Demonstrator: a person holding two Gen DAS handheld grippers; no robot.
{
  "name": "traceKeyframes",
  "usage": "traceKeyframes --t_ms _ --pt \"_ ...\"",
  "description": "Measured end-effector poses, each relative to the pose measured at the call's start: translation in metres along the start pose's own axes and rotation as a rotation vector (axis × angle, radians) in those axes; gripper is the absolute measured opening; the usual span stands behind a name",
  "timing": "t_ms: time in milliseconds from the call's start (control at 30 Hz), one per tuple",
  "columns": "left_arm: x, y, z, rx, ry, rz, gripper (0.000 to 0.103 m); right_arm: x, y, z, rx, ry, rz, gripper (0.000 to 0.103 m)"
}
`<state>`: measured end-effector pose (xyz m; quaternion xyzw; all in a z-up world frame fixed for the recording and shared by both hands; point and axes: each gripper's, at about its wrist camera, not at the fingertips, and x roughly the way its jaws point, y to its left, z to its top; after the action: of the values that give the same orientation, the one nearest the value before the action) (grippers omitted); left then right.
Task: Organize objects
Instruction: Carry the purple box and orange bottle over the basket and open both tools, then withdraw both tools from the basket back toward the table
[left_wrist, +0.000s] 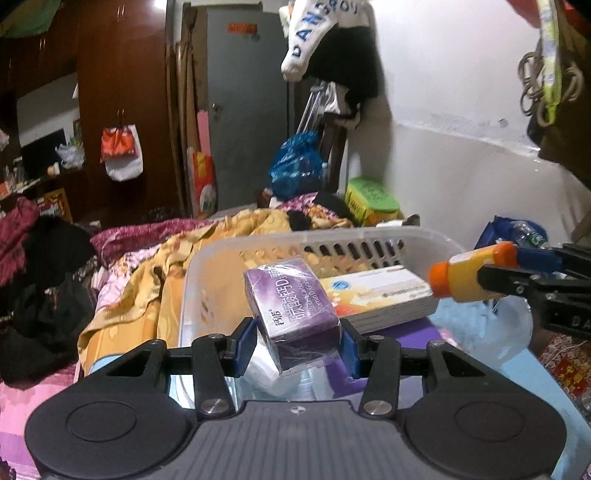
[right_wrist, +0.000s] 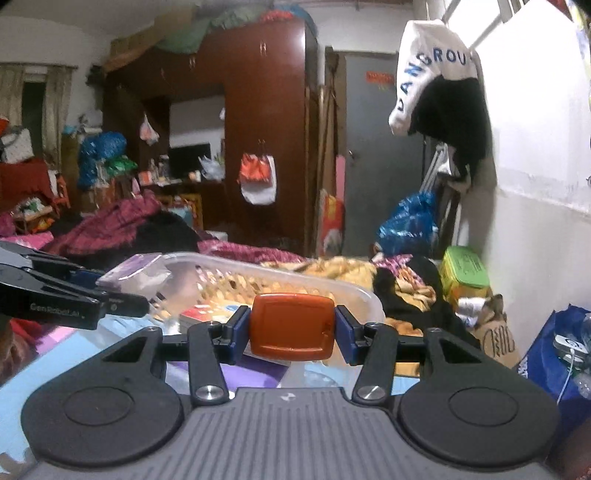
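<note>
Left claw (left_wrist: 298, 345): blue pads clamped on a purple box (left_wrist: 291, 314), wrapped in clear film, tilted, one end sticking forward past the fingertips. The box hangs over the near rim of a clear plastic basket (left_wrist: 207, 280), not resting on anything.

Ahead of the left claw, inside the basket: a flat white-and-orange carton (left_wrist: 384, 295), lying just right of the purple box and slightly behind it.

Right of that, right claw (right_wrist: 291, 332): pads gripping a yellow bottle (left_wrist: 469, 277) with an orange cap (right_wrist: 291, 326). From the left claw's side the bottle lies nearly level, cap end pointing toward the basket, hovering just off its right wall. From its own camera only the bottle's orange end shows, squarely between the pads.

Beyond both claws: a rumpled yellow blanket (left_wrist: 155, 273) on the bed, basket sitting beside it.
</note>
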<state>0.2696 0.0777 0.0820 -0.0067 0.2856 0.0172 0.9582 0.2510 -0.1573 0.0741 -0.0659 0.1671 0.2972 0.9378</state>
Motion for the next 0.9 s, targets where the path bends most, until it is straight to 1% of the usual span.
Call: traceKeyframes --t_ms 133,233,400,433,467,500,567,633,667,700,767,833,900 --pt "0.012 0.002 -0.003 0.005 0.019 0.027 0.051 0.002 -0.001 -0.003 0.020 0.016 -0.022 0.052" --pt "0.018 0.001 -0.005 0.008 0.041 0.032 0.051 0.006 0.000 -0.001 0.016 0.022 -0.033 0.052" --pt "0.021 0.001 -0.005 0.008 0.037 0.040 0.052 0.019 0.006 -0.005 -0.011 0.068 -0.039 0.052" --pt "0.020 0.001 -0.005 0.008 0.036 0.037 0.057 0.019 0.006 -0.006 -0.011 0.066 -0.036 0.052" --pt "0.020 0.000 -0.005 0.011 0.033 0.031 0.065 0.018 0.005 -0.005 -0.004 0.061 -0.035 0.052" --pt "0.019 -0.002 -0.005 0.019 0.027 0.022 0.069 0.017 0.005 -0.004 0.000 0.060 -0.033 0.052" --pt "0.017 -0.005 -0.006 0.040 0.010 0.026 0.085 0.017 0.006 -0.003 -0.008 0.069 -0.032 0.053" --pt "0.013 -0.009 -0.008 0.055 -0.010 0.048 0.088 0.016 0.006 -0.002 -0.012 0.068 -0.038 0.054" --pt "0.010 -0.010 -0.009 0.058 -0.023 0.056 0.088 0.017 0.005 -0.001 -0.010 0.067 -0.038 0.060" --pt "0.006 -0.011 -0.010 0.059 -0.041 0.064 0.088 0.016 0.003 -0.001 -0.004 0.060 -0.030 0.064" --pt "-0.006 -0.013 -0.013 0.057 -0.083 0.079 0.088 0.014 0.001 -0.001 0.010 0.044 -0.019 0.078" --pt "-0.024 -0.012 -0.021 0.050 -0.122 0.077 0.088 0.007 0.001 -0.001 0.014 0.017 -0.016 0.083" --pt "-0.044 -0.010 -0.034 0.033 -0.154 0.061 0.088 -0.005 0.000 -0.001 0.027 -0.022 -0.016 0.091"
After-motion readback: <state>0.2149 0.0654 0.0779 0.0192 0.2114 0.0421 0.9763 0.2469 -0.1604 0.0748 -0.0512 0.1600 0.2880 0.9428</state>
